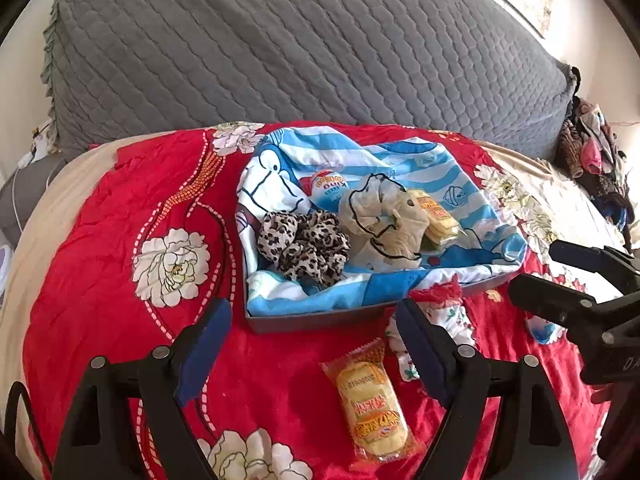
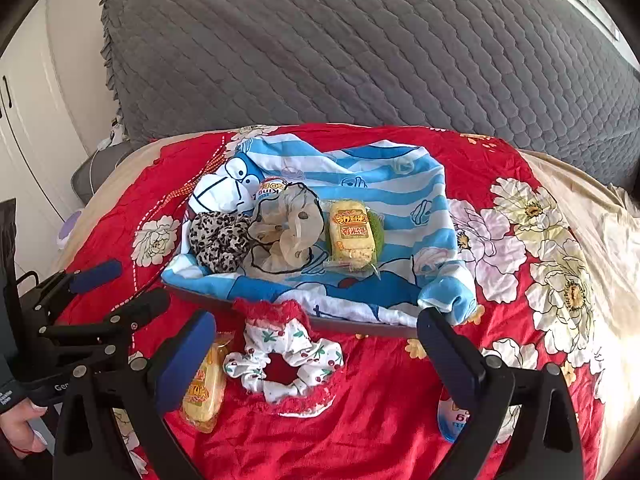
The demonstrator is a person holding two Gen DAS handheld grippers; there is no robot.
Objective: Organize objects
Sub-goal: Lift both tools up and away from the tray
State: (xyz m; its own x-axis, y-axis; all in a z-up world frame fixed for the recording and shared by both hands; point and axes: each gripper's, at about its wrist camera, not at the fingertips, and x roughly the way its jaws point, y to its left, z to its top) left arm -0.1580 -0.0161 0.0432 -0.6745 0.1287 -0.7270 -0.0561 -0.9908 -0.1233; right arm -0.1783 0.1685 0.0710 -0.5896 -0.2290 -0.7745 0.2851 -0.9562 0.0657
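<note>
Both grippers hover spread wide and empty over the red floral bedspread [image 1: 100, 240]. A wrapped yellow snack cake [image 1: 370, 400] lies just near of the left gripper [image 1: 314, 340], between its fingers. The cherry-print scrunchie [image 2: 286, 360] lies between the fingers of the right gripper [image 2: 316, 344], near of the tray [image 2: 360, 329] holding a leopard scrunchie [image 2: 218, 240], a beige scrunchie [image 2: 286, 232] and another snack cake [image 2: 352, 234].

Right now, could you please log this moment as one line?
left gripper: open, empty | right gripper: open, empty | yellow wrapped snack cake: outside tray | white cherry-print scrunchie: outside tray
</note>
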